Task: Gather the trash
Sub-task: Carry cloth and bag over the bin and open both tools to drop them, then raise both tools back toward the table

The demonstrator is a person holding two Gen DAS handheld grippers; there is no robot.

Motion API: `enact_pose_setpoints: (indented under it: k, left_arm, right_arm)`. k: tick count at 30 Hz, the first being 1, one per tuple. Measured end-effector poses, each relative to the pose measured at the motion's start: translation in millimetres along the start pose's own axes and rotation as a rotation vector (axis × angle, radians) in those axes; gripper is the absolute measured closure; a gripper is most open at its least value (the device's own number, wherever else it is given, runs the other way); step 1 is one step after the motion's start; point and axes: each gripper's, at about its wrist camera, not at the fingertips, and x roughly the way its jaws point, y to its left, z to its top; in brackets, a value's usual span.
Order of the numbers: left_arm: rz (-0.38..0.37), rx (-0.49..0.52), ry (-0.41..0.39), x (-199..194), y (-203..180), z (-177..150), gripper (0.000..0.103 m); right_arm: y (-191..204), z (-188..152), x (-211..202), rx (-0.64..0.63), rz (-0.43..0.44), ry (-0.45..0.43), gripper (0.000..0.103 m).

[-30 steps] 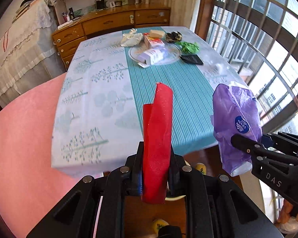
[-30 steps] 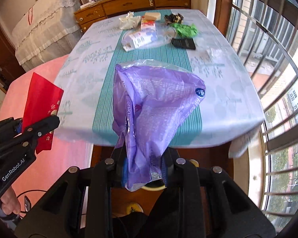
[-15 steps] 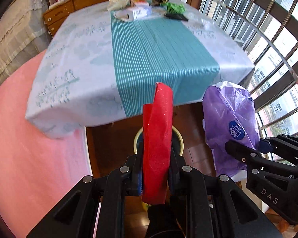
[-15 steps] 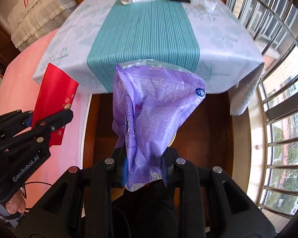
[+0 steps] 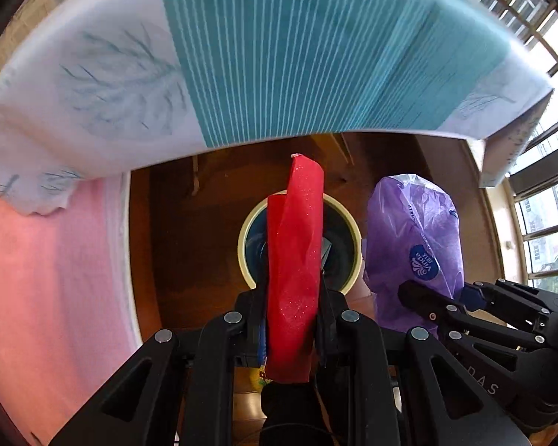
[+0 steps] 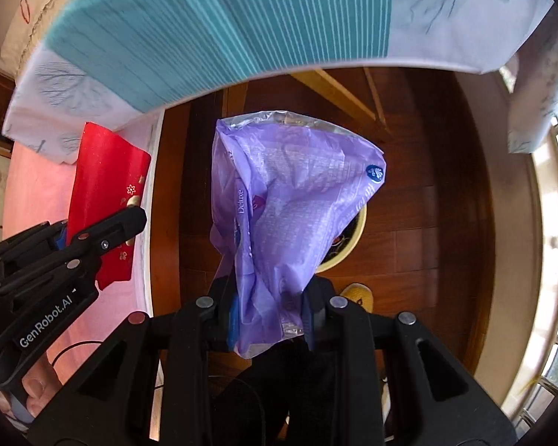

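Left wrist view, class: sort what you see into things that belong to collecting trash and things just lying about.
Belong:
red envelope in left gripper
purple wrapper in right gripper
bin

Lying about:
tablecloth
pink cover

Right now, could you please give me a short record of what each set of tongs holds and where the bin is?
left tongs: shut on red envelope
right tongs: shut on purple plastic wrapper
bin: round, cream rim, on the wooden floor, below both items
tablecloth: edge hangs beyond the bin
released yet: neither item
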Motion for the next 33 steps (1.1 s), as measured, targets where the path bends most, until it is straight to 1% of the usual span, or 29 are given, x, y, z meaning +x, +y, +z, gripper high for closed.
enact_pose_setpoints:
  k: [6,10,12,13,14,15,16,17,18,19,21,24,29,33]
  left_arm:
    - [-0.012,-0.016,0.040,90,4,9,0.085]
    - [-0.028,-0.018,0.058,145,6,13,0.085]
    - [-0.031,-0.019,0.063,169,5,16,0.082]
    - [-0.031,-0.019,0.065,182,6,17,0.072]
    - [-0.028,-0.020,0.068,192,8,19,0.057]
    - [-0.033,-0.025,0.076,202,10,21,0.048]
    - [-0.037,-0.031,0.086,211,15,23,0.032]
    - [-0.037,-0.037,0.092,217,16,24,0.022]
    - [-0.029,-0.041,0.089,223,18,26,0.019]
    - [-0.015,-0.042,0.084,227,20,27,0.016]
    - [0.002,-0.046,0.078,230,23,26,0.016]
    - [0.019,-0.058,0.067,227,28,26,0.015]
    - [0.036,-0.063,0.045,213,39,23,0.015]
    - [0.047,-0.079,0.032,191,43,20,0.015]
  right_arm:
    - [-34,7,91,0.049,0.022,0.028,0.080]
    - [-50,9,141,0.064,0.023,0.044,0.080]
    - [-56,9,166,0.073,0.028,0.048,0.077]
    - [-56,8,176,0.077,0.032,0.048,0.076]
    - [-58,8,184,0.080,0.030,0.047,0.073]
    - [-61,9,191,0.083,0.025,0.048,0.066]
    - [-63,10,200,0.086,0.025,0.048,0.060]
    - [-65,11,206,0.092,0.023,0.048,0.052]
    - [-67,11,211,0.098,0.021,0.049,0.048]
    - [-69,11,215,0.099,0.017,0.051,0.047]
    - [-69,12,217,0.101,0.000,0.049,0.042]
    - [-68,13,219,0.105,-0.008,0.044,0.041]
    - [-72,17,202,0.114,-0.013,0.030,0.039]
    - [-65,20,181,0.116,-0.019,0.020,0.039]
